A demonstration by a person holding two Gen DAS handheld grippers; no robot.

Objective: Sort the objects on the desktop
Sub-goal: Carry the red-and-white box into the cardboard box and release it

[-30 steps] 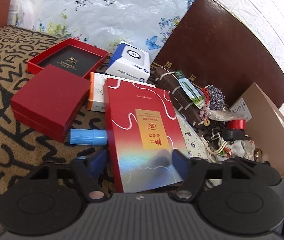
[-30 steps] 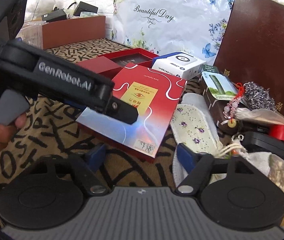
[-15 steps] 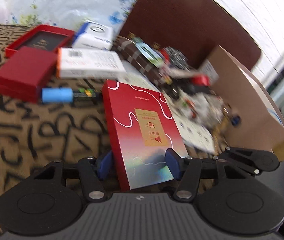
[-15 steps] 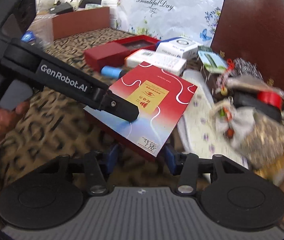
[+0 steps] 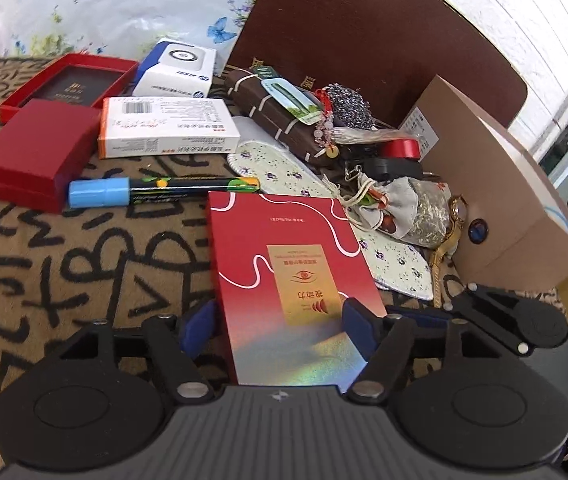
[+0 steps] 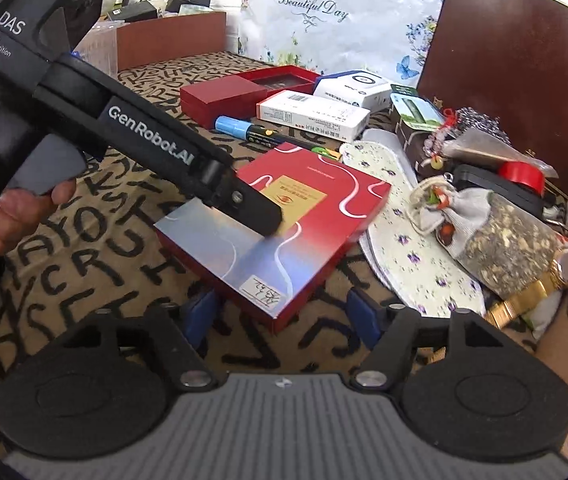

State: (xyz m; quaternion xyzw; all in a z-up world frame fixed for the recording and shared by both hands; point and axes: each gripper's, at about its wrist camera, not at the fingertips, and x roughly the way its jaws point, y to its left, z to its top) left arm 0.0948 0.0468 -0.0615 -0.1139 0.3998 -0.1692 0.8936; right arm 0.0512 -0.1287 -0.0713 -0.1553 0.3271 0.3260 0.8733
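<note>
My left claw straddles the near end of the red book, its jaws having just been opening and no longer pinching it. My right claw (also just opened, nothing between) hovers beside the book's near corner, well inside the patterned tabletop.

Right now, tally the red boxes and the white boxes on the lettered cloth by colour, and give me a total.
Red boxes: 3 (the large box with wavy lines, the closed square box, the open box with a dark insert)
White boxes: 2 (the orange-edged carton, the blue-trimmed box)
Total: 5
</note>
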